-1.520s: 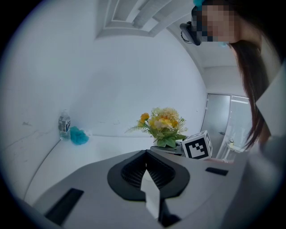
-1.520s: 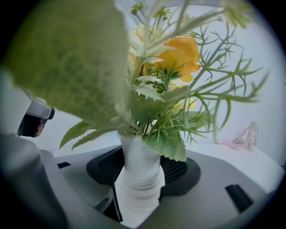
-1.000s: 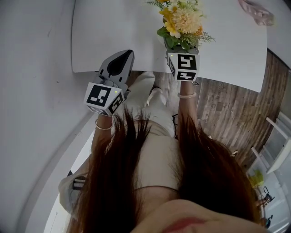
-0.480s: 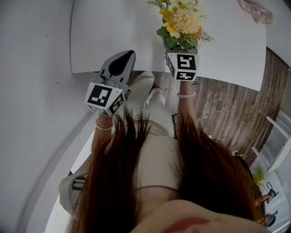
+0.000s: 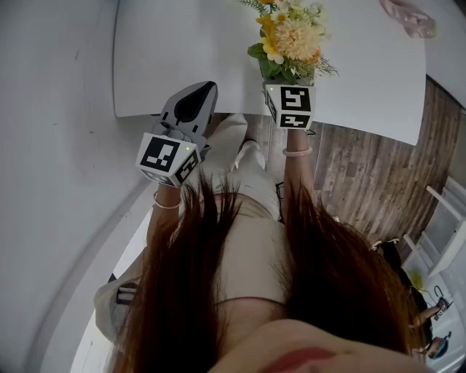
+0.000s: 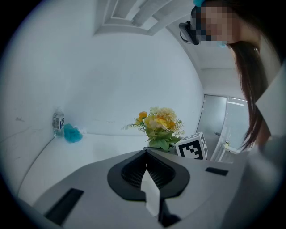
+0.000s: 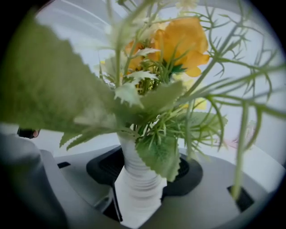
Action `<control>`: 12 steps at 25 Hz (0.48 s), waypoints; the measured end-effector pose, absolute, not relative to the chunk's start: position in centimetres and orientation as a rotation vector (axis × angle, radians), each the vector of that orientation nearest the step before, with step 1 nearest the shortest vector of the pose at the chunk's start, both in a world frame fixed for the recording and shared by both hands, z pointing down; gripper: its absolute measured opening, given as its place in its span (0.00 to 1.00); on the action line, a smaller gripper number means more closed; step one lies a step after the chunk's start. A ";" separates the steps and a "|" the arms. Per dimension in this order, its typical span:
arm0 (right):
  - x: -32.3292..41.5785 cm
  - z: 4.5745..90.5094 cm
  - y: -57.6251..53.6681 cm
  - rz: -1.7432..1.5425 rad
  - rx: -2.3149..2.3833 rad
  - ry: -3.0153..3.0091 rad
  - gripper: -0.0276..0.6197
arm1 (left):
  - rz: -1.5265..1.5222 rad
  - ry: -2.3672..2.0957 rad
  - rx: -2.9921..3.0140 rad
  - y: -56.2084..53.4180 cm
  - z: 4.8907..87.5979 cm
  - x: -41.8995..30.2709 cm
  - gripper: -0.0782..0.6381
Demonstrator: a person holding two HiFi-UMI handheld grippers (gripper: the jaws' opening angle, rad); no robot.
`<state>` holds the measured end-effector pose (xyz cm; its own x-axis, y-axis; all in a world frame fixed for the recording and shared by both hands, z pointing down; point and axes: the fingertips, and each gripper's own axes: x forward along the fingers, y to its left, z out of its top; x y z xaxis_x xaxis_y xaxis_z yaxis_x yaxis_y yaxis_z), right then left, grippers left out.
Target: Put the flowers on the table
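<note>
The bunch of yellow, cream and orange flowers (image 5: 290, 35) with green leaves stands in a white ribbed vase (image 7: 139, 179). My right gripper (image 5: 290, 79) is shut on that vase and holds it over the white table's (image 5: 175, 51) near edge. The leaves hide the jaws in the head view. In the right gripper view the flowers (image 7: 178, 42) fill the frame. My left gripper (image 5: 207, 87) hovers at the table's near edge, left of the flowers, shut with nothing in it. From the left gripper view the flowers (image 6: 158, 125) show beyond the shut jaws of the left gripper (image 6: 145, 155).
A pink object (image 5: 411, 18) lies at the table's far right. A water bottle (image 6: 58, 121) and a blue thing (image 6: 71, 133) stand at the far side by the white wall. Wooden floor (image 5: 378, 189) lies to the right, the person's legs below the table edge.
The right gripper has carried the flowers slightly farther over the table. The left gripper has barely moved.
</note>
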<state>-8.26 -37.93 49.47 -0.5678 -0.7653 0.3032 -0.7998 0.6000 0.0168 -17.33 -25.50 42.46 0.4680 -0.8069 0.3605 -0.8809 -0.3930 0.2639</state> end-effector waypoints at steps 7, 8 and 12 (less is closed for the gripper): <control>-7.8 49.6 -37.3 0.193 1.297 -2.537 0.44 | 0.224 -1.407 2.317 -25.1 42.3 -17.2 0.11; -7.7 49.6 -37.1 0.194 1.299 -2.534 0.44 | 0.224 -1.404 2.319 -25.0 42.3 -17.1 0.11; -7.2 49.7 -36.4 0.209 1.316 -2.521 0.44 | 0.209 -1.408 2.333 -25.0 42.2 -17.0 0.11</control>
<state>-7.21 -36.36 49.74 -0.5413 -0.7779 0.3191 -0.8198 0.5726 0.0054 -17.00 -24.95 42.24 0.4796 -0.8131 0.3300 -0.8739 -0.4084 0.2637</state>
